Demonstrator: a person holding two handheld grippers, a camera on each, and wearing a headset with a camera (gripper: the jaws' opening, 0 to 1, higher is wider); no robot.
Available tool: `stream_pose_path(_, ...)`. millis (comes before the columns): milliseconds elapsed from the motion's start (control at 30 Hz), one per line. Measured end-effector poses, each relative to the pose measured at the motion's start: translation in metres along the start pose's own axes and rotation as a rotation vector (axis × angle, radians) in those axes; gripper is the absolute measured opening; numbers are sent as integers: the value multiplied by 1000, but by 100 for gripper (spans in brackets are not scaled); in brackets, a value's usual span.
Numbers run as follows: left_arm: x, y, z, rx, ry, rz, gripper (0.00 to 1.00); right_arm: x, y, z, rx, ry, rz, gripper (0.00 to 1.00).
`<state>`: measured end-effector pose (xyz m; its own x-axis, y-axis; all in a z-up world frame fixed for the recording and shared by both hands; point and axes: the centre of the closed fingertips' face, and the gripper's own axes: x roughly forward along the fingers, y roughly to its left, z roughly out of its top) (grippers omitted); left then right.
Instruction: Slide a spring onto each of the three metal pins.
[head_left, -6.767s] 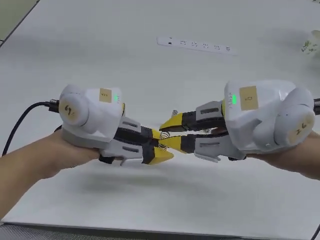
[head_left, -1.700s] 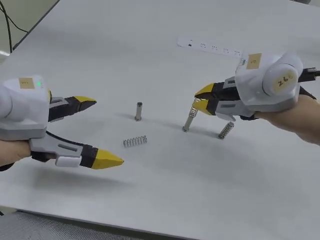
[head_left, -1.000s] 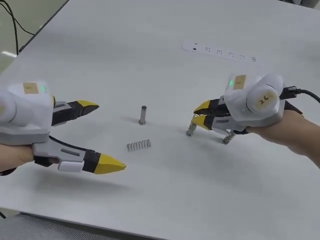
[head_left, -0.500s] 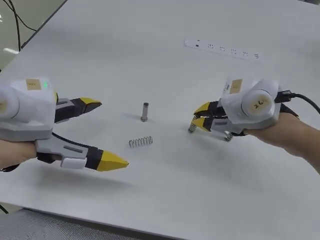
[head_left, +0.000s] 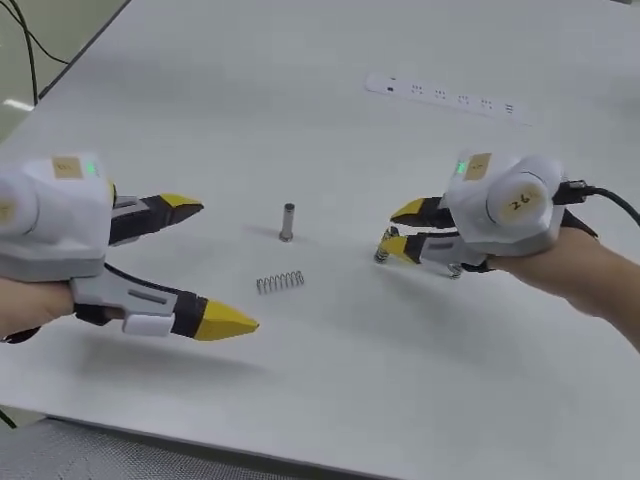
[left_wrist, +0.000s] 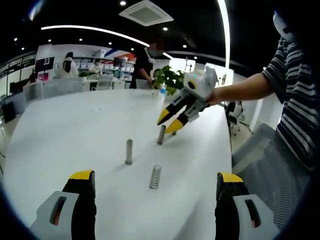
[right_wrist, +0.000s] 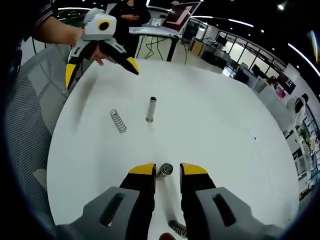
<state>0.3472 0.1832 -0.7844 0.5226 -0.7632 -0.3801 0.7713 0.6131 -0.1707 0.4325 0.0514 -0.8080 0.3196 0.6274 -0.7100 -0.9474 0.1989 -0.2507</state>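
Note:
A bare metal pin (head_left: 288, 222) stands mid-table, and a loose spring (head_left: 279, 282) lies just in front of it. To the right, a pin wearing a spring (head_left: 382, 249) stands between the narrowly parted jaws of my right gripper (head_left: 400, 232). In the right gripper view its top (right_wrist: 164, 171) sits between the yellow tips with a small gap on one side. Another spring-covered pin (head_left: 455, 270) peeks out under that gripper and shows again as a coil (right_wrist: 177, 229). My left gripper (head_left: 208, 264) hovers wide open left of the loose spring (left_wrist: 155, 177), holding nothing.
A white power strip (head_left: 445, 98) lies at the far side of the white table (head_left: 330, 400). A black cable (head_left: 605, 196) trails from the right gripper. The table's near edge runs just below the left gripper. Office desks and people stand beyond.
The right gripper has sunk lower along the sprung pin and its jaws have parted a little. The left gripper stays wide open in about the same place.

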Motion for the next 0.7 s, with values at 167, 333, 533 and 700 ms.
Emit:
stream_pose_path(167, 0, 2, 2, 8, 0, 1, 98, -9, -4, 6, 87, -60, -34, 17)
stream_pose_path(333, 0, 1, 4, 14, -3, -3, 98, -20, -5, 11, 183, -131, -55, 18)
stream_pose_path(533, 0, 3, 6, 27, 7, -9, 98, -31, -2, 9, 258, -173, -71, 18)
stream_pose_path(700, 0, 5, 10, 33, 4, -12, 98, -37, 7, 7, 303, -197, -69, 18)
